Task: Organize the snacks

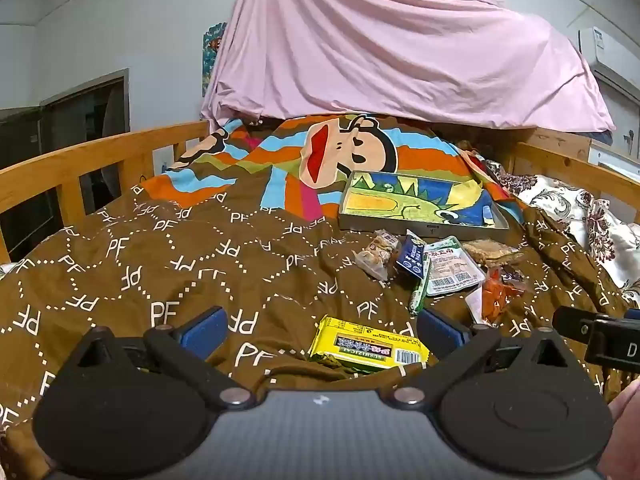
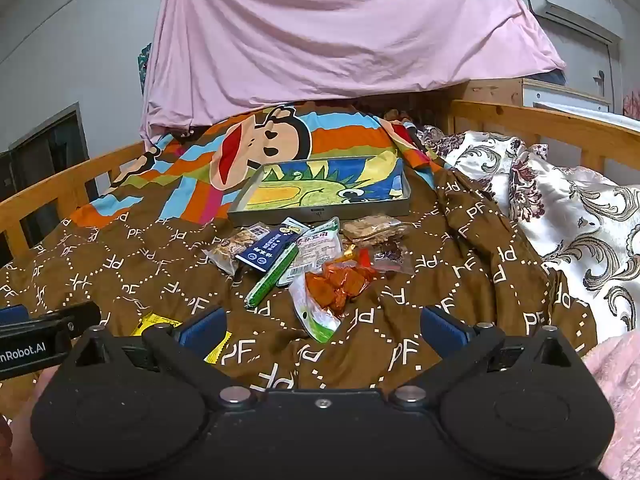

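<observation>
Several snack packets lie in a heap (image 1: 436, 268) (image 2: 304, 256) on a brown patterned quilt (image 1: 160, 280), just in front of a shallow grey tray (image 1: 424, 229) (image 2: 320, 213) with a cartoon picture inside. A yellow packet (image 1: 368, 346) lies apart, close to me, between the fingers of my left gripper (image 1: 322, 330), which stands open and holds nothing. My right gripper (image 2: 323, 330) is open too, empty, hovering short of an orange snack bag (image 2: 340, 282) and a green stick packet (image 2: 272, 280). Only a corner of the yellow packet (image 2: 160, 322) shows in the right wrist view.
Wooden bed rails (image 1: 80, 160) (image 2: 540, 120) run along both sides. A pink sheet (image 1: 380, 48) hangs at the back. A floral quilt (image 2: 560, 208) is bunched at the right. The other gripper shows at the edge of each view (image 1: 600, 336) (image 2: 40, 336).
</observation>
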{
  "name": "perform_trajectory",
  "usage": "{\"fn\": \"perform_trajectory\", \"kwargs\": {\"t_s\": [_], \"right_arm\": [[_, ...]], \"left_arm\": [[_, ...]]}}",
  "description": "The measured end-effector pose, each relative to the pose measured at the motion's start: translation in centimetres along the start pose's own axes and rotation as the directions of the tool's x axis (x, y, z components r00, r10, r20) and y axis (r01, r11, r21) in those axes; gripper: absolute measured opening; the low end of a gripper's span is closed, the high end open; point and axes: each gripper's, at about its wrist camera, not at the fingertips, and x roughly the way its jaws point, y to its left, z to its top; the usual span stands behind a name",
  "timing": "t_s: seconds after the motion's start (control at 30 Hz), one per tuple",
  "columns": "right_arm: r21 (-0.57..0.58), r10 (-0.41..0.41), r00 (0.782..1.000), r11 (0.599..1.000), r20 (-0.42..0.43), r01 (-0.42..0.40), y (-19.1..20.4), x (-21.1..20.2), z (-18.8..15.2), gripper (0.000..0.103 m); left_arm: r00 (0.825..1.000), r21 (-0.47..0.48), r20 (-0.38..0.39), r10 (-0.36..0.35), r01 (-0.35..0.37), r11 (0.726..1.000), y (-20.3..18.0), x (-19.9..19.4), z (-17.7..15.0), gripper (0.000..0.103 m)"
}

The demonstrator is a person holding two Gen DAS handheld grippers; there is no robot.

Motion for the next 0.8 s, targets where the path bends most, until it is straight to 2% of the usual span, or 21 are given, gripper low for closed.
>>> {"fn": "perform_trajectory", "kwargs": {"t_s": [0.8], "right_arm": [[0.002, 0.000, 1.000, 1.000, 0.000, 0.000, -0.06, -0.11, -0.01, 0.103]], "left_arm": [[1.000, 0.003, 0.006, 0.002, -0.002, 1.000, 0.00, -0.01, -0.02, 0.103]]}}
